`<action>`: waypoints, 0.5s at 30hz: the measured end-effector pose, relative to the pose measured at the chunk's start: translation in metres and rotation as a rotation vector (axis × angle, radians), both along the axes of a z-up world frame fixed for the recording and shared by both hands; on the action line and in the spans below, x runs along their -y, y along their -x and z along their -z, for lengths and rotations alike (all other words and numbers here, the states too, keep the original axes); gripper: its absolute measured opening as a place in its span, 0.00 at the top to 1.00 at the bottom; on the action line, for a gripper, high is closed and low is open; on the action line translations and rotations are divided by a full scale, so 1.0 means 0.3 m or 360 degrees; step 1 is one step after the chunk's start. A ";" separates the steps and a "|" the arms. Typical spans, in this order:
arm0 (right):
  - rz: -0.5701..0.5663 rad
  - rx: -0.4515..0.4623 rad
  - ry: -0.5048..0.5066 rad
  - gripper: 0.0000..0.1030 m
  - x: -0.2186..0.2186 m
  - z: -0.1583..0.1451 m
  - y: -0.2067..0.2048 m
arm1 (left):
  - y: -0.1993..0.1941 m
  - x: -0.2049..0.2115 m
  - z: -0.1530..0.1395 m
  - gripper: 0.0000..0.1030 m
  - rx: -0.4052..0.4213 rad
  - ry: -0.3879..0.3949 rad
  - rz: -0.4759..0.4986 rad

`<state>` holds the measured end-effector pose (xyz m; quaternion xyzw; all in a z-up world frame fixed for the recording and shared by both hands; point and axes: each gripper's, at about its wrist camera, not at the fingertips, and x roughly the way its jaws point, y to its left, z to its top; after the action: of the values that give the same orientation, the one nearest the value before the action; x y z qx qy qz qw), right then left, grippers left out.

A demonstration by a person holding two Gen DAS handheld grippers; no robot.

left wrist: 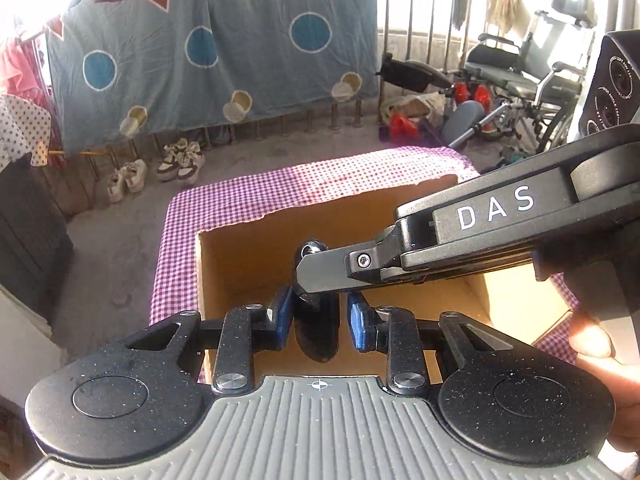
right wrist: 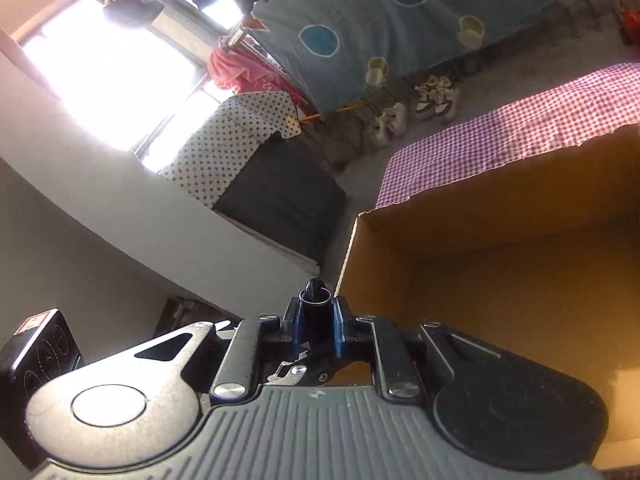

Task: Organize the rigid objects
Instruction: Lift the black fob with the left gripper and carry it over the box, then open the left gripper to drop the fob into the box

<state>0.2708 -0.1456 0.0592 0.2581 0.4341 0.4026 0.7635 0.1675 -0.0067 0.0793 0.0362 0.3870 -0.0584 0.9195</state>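
Clamped at its upper end in the right gripper point(right wrist: 316, 305), jaws drawn narrow on it: a glossy black object point(right wrist: 316, 291), rounded and longish, exact kind hard to tell. Seen from the left wrist hanging over the open cardboard box point(left wrist: 240, 252), lower end down inside the box mouth, near the middle. Set on a pink checked cloth point(left wrist: 248, 188), that box, and apparently bare inside where visible.

Flanking the object's lower body: the left gripper point(left wrist: 320, 314), narrow too, blue pads close on either side. Cannot tell whether those pads press or only stand beside it.

Judged as the placing step, object on its way into the box. To do it well:
- Lower straight down, well clear of the near and left walls.
- Treat the glossy surface as slippery; hold the right clamp firm until the bottom end rests on the box floor.
- Use the left pads as a guide against swinging, not as a second pull.
- Lay the object flat along a wall to leave room.
- Release only once settled, then lift both grippers straight up.
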 end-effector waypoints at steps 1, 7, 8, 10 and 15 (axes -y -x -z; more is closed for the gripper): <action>-0.0010 -0.0044 0.0012 0.83 -0.018 0.019 -0.039 | -0.034 -0.015 0.018 0.73 -0.0046 0.0013 -0.0022; -0.0029 -0.0343 0.0029 0.84 -0.098 0.187 -0.234 | -0.147 -0.063 0.108 0.70 -0.0195 -0.0029 -0.0116; -0.0024 -0.0371 0.0035 0.84 -0.109 0.208 -0.259 | -0.154 -0.072 0.115 0.70 -0.0206 -0.0035 -0.0137; -0.0010 -0.0426 0.0042 0.84 -0.129 0.249 -0.305 | -0.159 -0.097 0.124 0.69 -0.0234 -0.0006 -0.0170; -0.0005 -0.0480 0.0089 0.84 -0.199 0.314 -0.396 | -0.143 -0.113 0.120 0.65 -0.0225 -0.0009 -0.0174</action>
<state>0.3896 -0.0860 -0.0348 0.2937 0.5553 0.3481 0.6958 0.2103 0.0272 0.0433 0.0133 0.4526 -0.0095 0.8916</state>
